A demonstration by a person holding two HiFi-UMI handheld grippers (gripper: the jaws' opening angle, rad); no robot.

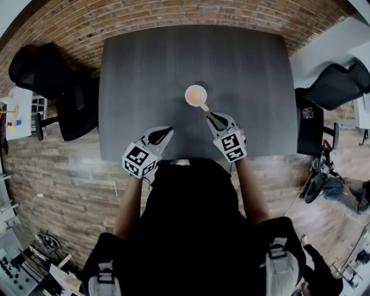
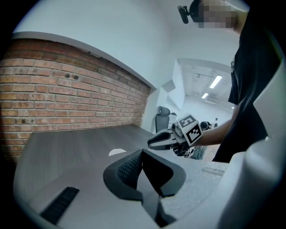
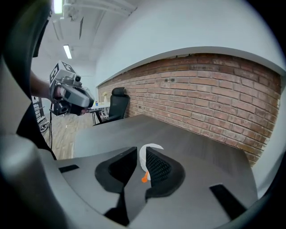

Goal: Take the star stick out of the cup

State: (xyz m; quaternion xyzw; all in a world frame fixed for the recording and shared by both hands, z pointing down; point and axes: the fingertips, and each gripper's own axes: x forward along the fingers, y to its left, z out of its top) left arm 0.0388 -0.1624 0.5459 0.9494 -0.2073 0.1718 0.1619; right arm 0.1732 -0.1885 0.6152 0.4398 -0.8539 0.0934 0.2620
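Observation:
A pale orange cup (image 1: 196,95) stands near the middle of the dark table (image 1: 144,69). A thin stick (image 1: 205,108) leans out of it toward me; its star end is not visible. My right gripper (image 1: 215,119) is just in front of the cup. In the right gripper view the jaws (image 3: 141,166) stand a little apart, with the stick's orange end (image 3: 144,178) between them, beside the right pad, and the white-looking cup (image 3: 144,155) just beyond. My left gripper (image 1: 163,134) hovers at the table's near edge, shut (image 2: 142,154) and empty, well left of the cup (image 2: 117,152).
A brick wall (image 1: 173,14) runs behind the table. Black office chairs stand at the left (image 1: 52,81) and right (image 1: 338,84) of it. From the left gripper view the right gripper (image 2: 167,139) shows off to the right.

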